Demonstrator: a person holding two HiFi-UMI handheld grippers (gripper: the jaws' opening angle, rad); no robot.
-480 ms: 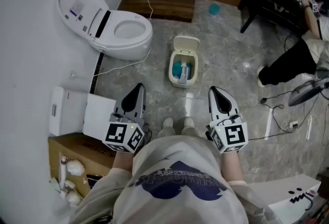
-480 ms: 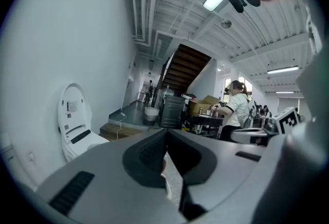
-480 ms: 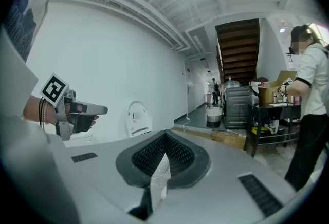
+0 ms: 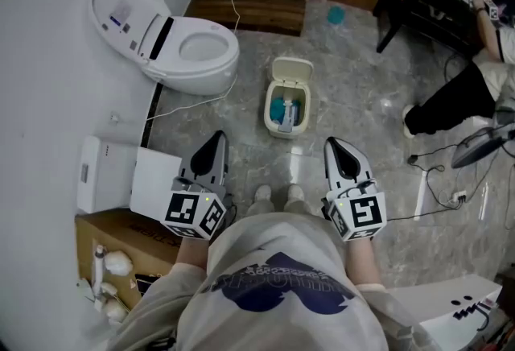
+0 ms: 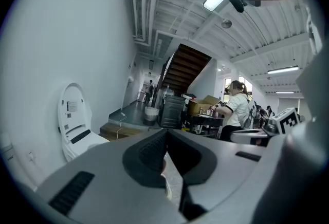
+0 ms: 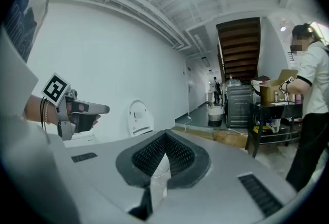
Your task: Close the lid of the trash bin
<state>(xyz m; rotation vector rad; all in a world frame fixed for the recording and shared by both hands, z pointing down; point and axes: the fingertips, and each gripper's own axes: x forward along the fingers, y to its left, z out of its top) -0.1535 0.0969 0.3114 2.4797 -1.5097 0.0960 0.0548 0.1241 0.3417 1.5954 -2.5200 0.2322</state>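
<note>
We stand on the grey marbled floor (image 4: 354, 100). The small cream plastic trash bin (image 4: 269, 109) sits just ahead of our shoes (image 4: 278, 195), between the two tools and apart from both. Its hinged lid (image 4: 291, 68) is tipped back and open, with blue and white rubbish (image 4: 283, 109) inside. The left hand-held gripper (image 4: 218, 136) has its jaws together, nothing in them. The right hand-held gripper (image 4: 333, 143) likewise has its jaws together and is empty. A white toilet (image 4: 193, 51) stands off to the bin's left.

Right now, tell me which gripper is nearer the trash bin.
Right. In the head view the right gripper sits just below and right of the open trash bin; the left gripper is below-left and farther off. Neither touches it.
</note>
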